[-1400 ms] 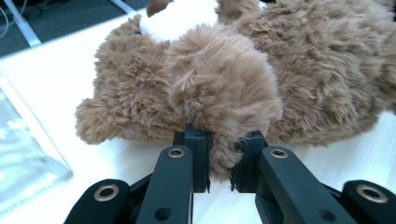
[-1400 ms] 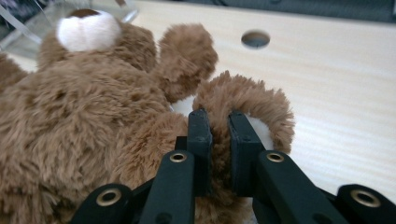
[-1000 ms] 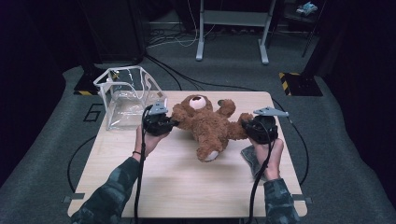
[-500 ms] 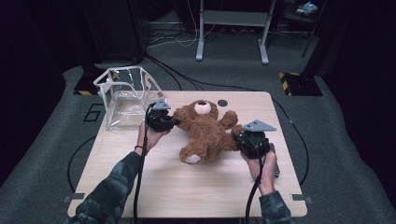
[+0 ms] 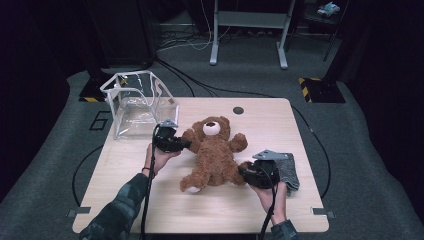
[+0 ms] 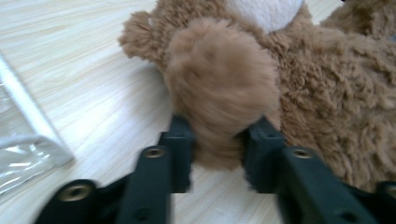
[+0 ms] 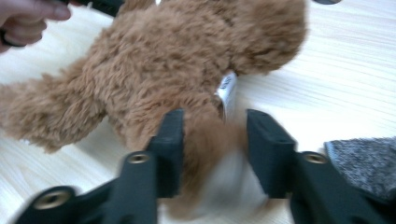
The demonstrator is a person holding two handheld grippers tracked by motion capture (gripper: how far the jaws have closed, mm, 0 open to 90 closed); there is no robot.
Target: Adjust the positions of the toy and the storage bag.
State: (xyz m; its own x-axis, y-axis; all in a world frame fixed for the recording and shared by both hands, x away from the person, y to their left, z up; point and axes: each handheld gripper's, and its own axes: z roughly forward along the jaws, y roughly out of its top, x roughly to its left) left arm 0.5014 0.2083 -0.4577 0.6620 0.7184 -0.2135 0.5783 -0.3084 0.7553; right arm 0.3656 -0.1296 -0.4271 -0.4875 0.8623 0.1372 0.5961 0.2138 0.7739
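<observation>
A brown teddy bear (image 5: 215,155) lies on its back mid-table, head toward the far side. My left gripper (image 5: 186,144) is at the bear's arm, and its jaws have just been opening. In the left gripper view the fluffy arm (image 6: 219,88) still fills the gap of that gripper (image 6: 217,140), its fur brushing both pads without being squeezed. My right gripper (image 5: 243,172) is at the bear's leg, and its jaws have just been opening too. In the right gripper view the leg (image 7: 201,140) lies loosely inside that gripper (image 7: 215,140), with a gap beside the right pad.
A clear plastic box (image 5: 137,102) stands open-topped at the table's far left corner, its edge close by (image 6: 23,140). A grey cloth (image 5: 289,170) lies right of my right hand (image 7: 364,158). A small dark disc (image 5: 238,110) sits near the far edge of the wooden table (image 5: 125,200).
Both hands came down and the bear now lies flat on the table. The right hand moved toward the near edge beside the grey cloth. Both grippers' jaws stand wider than before.
</observation>
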